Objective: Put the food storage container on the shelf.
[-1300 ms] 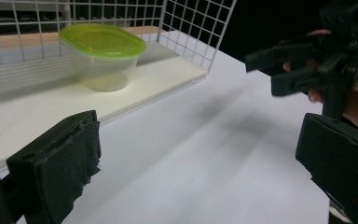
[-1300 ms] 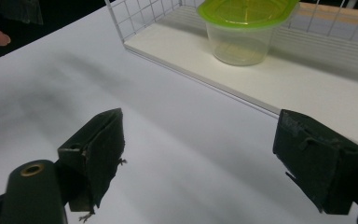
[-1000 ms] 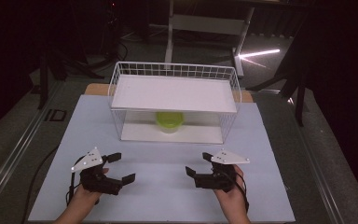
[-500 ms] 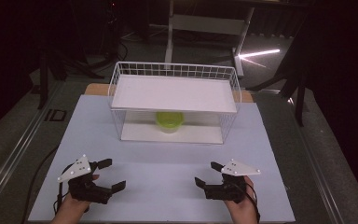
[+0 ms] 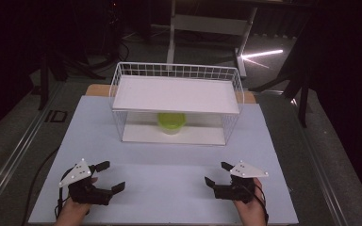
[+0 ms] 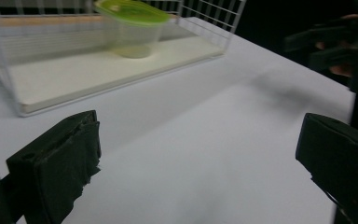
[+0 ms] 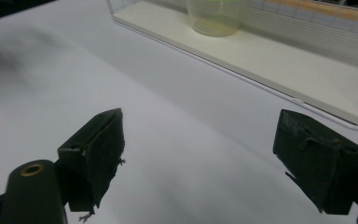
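High view shows the left gripper (image 5: 107, 176) and right gripper (image 5: 215, 175) low in the frame, jaws spread wide and holding nothing. At centre frame, the green-lidded cup (image 5: 171, 122) sits untouched on the wire rack's (image 5: 118, 89) lower shelf, so reaching and grasping are probably all left to do.

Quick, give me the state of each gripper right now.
Left gripper: open, holding nothing, over the white table.
Right gripper: open, holding nothing, over the same table.
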Motion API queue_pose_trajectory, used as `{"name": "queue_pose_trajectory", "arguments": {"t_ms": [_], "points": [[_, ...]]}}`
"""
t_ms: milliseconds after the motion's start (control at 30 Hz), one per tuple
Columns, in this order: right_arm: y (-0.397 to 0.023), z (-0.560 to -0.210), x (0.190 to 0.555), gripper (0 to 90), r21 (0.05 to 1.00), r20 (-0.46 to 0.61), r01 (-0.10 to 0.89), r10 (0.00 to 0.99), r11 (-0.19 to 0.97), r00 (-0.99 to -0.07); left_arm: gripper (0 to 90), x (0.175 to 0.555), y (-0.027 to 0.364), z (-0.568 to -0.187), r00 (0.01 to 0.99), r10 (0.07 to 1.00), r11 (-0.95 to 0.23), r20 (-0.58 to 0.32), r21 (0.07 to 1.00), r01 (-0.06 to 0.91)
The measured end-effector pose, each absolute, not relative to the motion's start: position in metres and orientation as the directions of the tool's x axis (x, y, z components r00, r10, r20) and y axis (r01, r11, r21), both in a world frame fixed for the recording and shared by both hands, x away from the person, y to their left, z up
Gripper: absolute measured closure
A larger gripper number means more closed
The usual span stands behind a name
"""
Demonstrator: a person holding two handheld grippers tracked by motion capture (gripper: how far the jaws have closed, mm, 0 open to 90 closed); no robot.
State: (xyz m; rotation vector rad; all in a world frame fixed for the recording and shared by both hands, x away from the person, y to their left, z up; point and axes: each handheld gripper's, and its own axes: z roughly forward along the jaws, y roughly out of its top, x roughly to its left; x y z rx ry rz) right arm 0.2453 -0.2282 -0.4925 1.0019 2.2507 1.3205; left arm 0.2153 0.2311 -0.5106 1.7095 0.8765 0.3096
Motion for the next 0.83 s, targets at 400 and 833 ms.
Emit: {"name": "queue_pose_trajectory", "arguments": {"t_ms": [400, 833], "points": [[-0.231, -0.502, 0.254, 16.3, 0.843, 0.033, 0.420, 0.746, 0.338, -0.666, 1.0, 0.215, 0.240, -0.513, 0.596, 0.774, -0.073, -0.212, 0.906, 0.418], [-0.231, -0.511, 0.260, 16.4, 0.829, 0.051, 0.445, 0.746, 0.339, -0.664, 1.0, 0.214, 0.244, -0.515, 0.585, 0.778, -0.062, -0.228, 0.899, 0.434]]}}
